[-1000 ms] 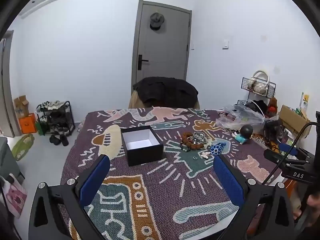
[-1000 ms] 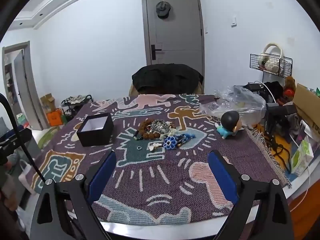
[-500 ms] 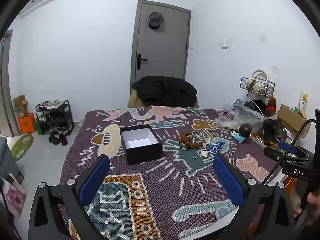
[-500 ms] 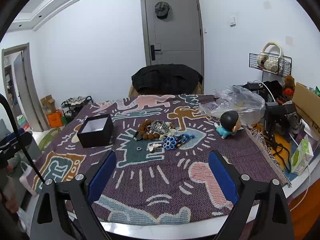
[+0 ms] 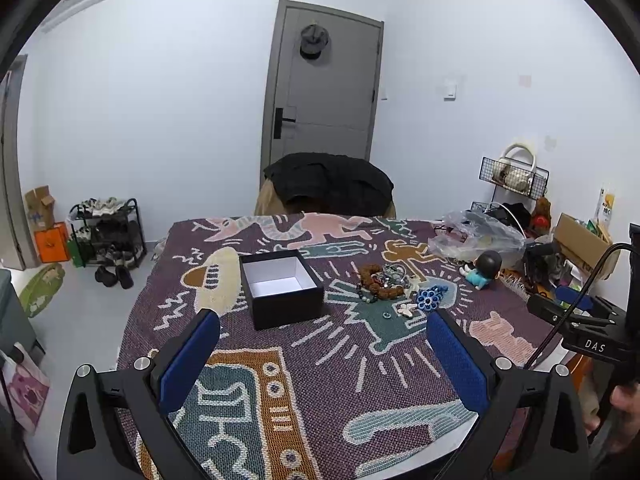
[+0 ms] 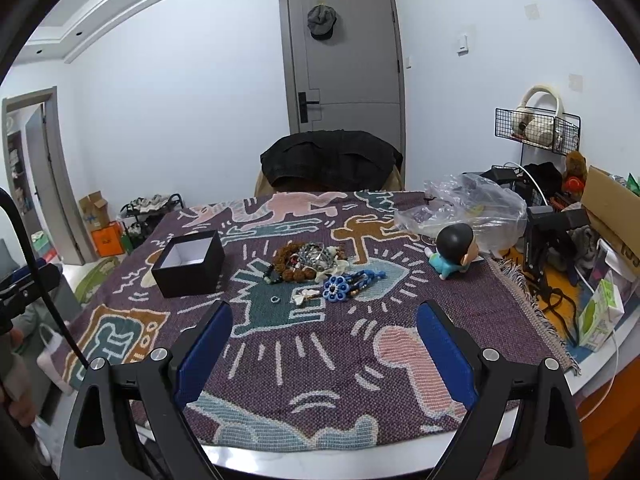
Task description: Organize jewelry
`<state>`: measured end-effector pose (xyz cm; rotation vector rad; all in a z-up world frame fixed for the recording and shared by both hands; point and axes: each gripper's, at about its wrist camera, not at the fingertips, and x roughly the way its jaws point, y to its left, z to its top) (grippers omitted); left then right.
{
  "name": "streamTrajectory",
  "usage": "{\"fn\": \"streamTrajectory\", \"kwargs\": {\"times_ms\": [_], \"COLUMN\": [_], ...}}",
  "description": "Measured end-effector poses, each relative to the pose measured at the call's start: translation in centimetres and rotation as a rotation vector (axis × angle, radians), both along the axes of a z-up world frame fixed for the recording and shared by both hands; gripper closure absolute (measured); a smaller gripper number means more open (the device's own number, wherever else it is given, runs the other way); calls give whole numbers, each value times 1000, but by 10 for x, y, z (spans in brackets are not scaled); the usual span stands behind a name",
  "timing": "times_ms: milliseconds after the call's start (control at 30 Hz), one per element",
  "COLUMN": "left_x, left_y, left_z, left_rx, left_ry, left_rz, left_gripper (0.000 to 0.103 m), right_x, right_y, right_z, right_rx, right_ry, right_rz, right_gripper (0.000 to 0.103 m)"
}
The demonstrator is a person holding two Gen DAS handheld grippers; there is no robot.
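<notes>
An open black box with a white inside [image 5: 282, 288] [image 6: 190, 262] stands on the patterned rug-covered table [image 5: 320, 380] [image 6: 304, 344]. To its right lies a pile of jewelry [image 5: 382, 278] [image 6: 310, 262]: brown beads, silvery chains, a blue flower piece [image 5: 429, 299] [image 6: 338, 287], a small ring [image 6: 274, 299] and a white piece [image 6: 301, 298]. My left gripper [image 5: 324, 354] is open and empty, held above the near table. My right gripper [image 6: 324, 346] is open and empty, also near the front edge. The right gripper also shows at the right in the left wrist view [image 5: 580, 320].
A cartoon figurine [image 5: 482, 268] [image 6: 452, 250] lies right of the jewelry, with a clear plastic bag [image 6: 468, 206] behind it. A chair draped with a black jacket [image 6: 330, 164] stands at the table's far side. Boxes, a wire basket and cables crowd the right edge [image 6: 560, 240].
Both views have tilted up slightly and the table contents sit a little lower in frame. Nothing on the table has moved; both grippers stay open.
</notes>
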<state>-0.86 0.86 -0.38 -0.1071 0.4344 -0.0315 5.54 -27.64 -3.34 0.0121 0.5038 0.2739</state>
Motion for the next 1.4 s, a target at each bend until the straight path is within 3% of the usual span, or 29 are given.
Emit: {"fn": "streamTrajectory", "kwargs": {"times_ms": [267,400,600,1033,1300,1400], "left_x": [0,0,5,37,67,79], "left_y": [0,0,-4,-8,-16,-21], "left_z": [0,-1,-3,-15,-28,-31], "left_rx": [3,6,-3,-66,-84,-87], "left_ry": [-1,1,16,58,104,122], "left_rz": [-3,-5,-16,-96,-125,-146], "left_gripper": [0,0,0,1,17,24], "right_x": [2,4,7,26,52,60], "right_y": [-5,-4,-8,-34,-51,-49], "right_z": [-1,-1,-2,-11,-25,-23], "right_rx": [12,-24,-73,-18,95,112], "right_ry": [-10,36,34,54,142,151], "right_rz": [-12,-25,-62,-129,-132,-126], "right_gripper": [10,10,10,10,12,21]}}
